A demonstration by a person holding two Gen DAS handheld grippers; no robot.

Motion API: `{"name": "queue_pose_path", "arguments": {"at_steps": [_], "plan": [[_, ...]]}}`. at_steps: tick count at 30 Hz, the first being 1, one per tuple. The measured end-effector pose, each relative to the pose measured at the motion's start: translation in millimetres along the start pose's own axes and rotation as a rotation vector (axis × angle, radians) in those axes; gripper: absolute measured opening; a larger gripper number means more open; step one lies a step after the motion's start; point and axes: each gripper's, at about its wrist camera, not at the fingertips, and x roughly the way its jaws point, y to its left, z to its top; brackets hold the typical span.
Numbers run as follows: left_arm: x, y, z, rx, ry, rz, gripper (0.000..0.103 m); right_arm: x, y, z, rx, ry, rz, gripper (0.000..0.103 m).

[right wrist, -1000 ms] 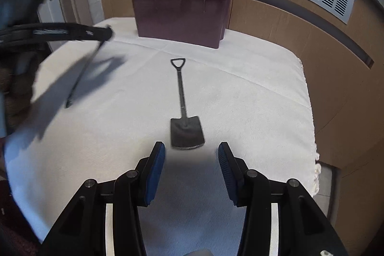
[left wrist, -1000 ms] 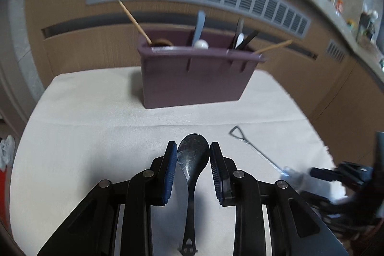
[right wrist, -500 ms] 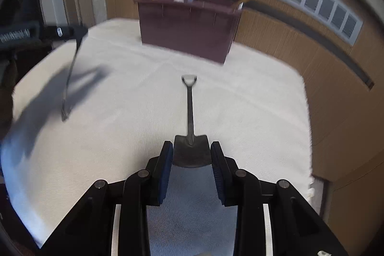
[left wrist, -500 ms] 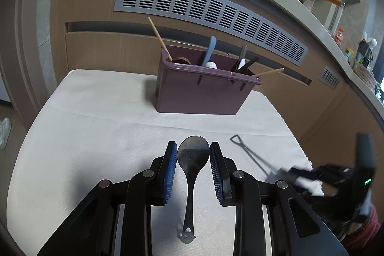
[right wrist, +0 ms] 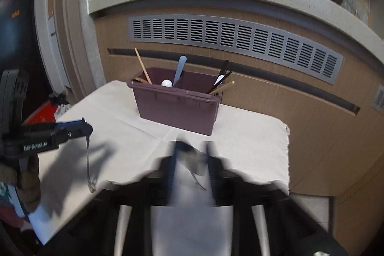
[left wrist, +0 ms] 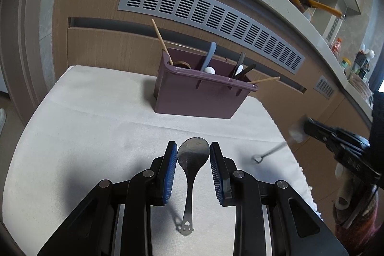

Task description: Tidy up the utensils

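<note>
Left gripper (left wrist: 193,155) jaws closed on dark spoon (left wrist: 192,160) bowl, handle hanging above desk (left wrist: 84,136). Right gripper (right wrist: 192,160) blurred, apparently clamping shovel utensil (right wrist: 195,166). Caddy (left wrist: 199,95) far centre. Both light, stiff, slick; grip flats.

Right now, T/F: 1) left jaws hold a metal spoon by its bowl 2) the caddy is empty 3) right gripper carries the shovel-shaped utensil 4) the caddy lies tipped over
1) The left gripper has its jaws shut on the bowl of the metal spoon: true.
2) False: the maroon utensil caddy already holds chopsticks and spoons.
3) The right gripper carries the shovel-shaped utensil off the table: true, though blurred.
4) False: the caddy stands upright on the white tablecloth.
</note>
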Motion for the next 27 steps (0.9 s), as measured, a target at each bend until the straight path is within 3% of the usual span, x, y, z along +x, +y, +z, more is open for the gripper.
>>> {"name": "queue_pose_path", "arguments": {"at_steps": [7,17,22,24,27], "plan": [[-13.4,-6.4,10.6,0.018,-0.044,-0.006,0.029,-1.3,-3.9,4.3,0.048,-0.004,0.038,0.002],[-17.5,-19.4,11.8,0.059,-0.047,0.010,0.028,-13.7,-4.4,3.0,0.059,-0.034,0.058,0.002],[-16.8,-15.1,10.7,0.054,-0.039,0.027,0.028,7.1,-0.1,-16.8,-0.026,0.093,0.130,0.006],[-16.2,-12.2,9.5,0.053,-0.036,0.038,0.028,17.7,2.4,-30.1,-0.062,0.144,0.139,0.015],[-14.8,-7.2,8.2,0.047,-0.031,0.048,0.028,31.0,10.9,-52.9,-0.120,0.213,0.164,0.020]]}}
